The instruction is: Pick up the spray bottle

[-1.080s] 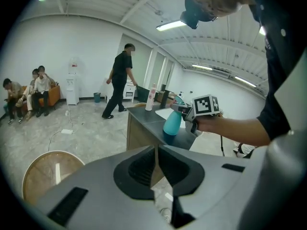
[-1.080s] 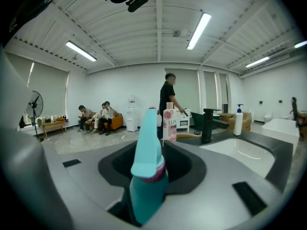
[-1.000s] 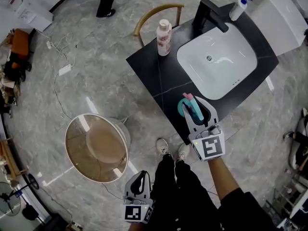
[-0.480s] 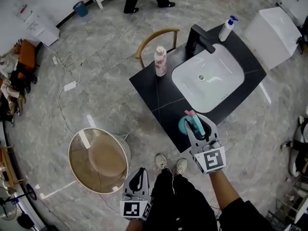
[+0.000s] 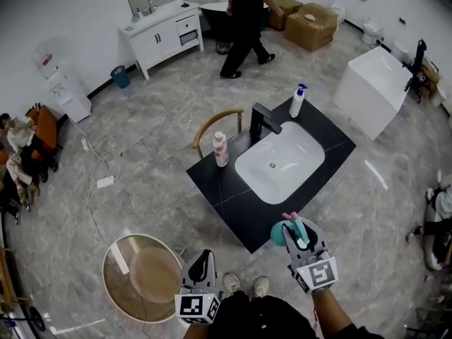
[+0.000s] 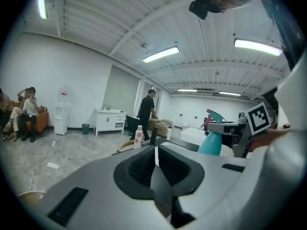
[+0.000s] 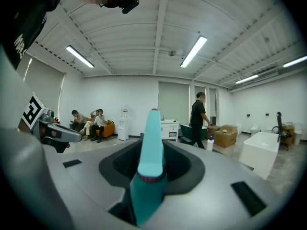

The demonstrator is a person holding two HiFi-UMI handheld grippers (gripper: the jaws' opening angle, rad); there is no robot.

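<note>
- 1 spray bottle [image 5: 280,233], teal w/ pink tip, clamped in right tool [image 5: 298,227]. It's held in the air, clear of the table [image 5: 233,200]. In head view it sits over the table's near edge.
- 2 tools. Right one is clenched on the bottle's neck. Left tool [image 5: 203,258] has jaws pressed together w/ nothing between, low beside the person's legs.
- 1 black table carrying 1 white basin [image 5: 279,162], 1 black faucet [image 5: 261,122] and 2 other bottles. These are a pink-white bottle [image 5: 221,149] at the left end and a white pump bottle [image 5: 297,102] w/ blue top at the far corner.
- 1 wooden chair [image 5: 215,122] just behind the table, 1 round glass-top stand [image 5: 141,277] on the floor near the left tool.
- 1 person walking [image 5: 247,20] at the far side. Also 1 white cabinet [image 5: 162,27], 2 cardboard boxes [image 5: 311,23], 1 water dispenser [image 5: 67,90].
- Only head view shows the basin and the whole table layout.
- Only left tool view shows the spray bottle side-on: cone body and nozzle, w/ the right tool's marker cube beside it.
- Right tool view shows the bottle end-on between its jaws, and 2 seated people [image 7: 91,122] on an orange sofa. Head view catches them only at its left edge.
</note>
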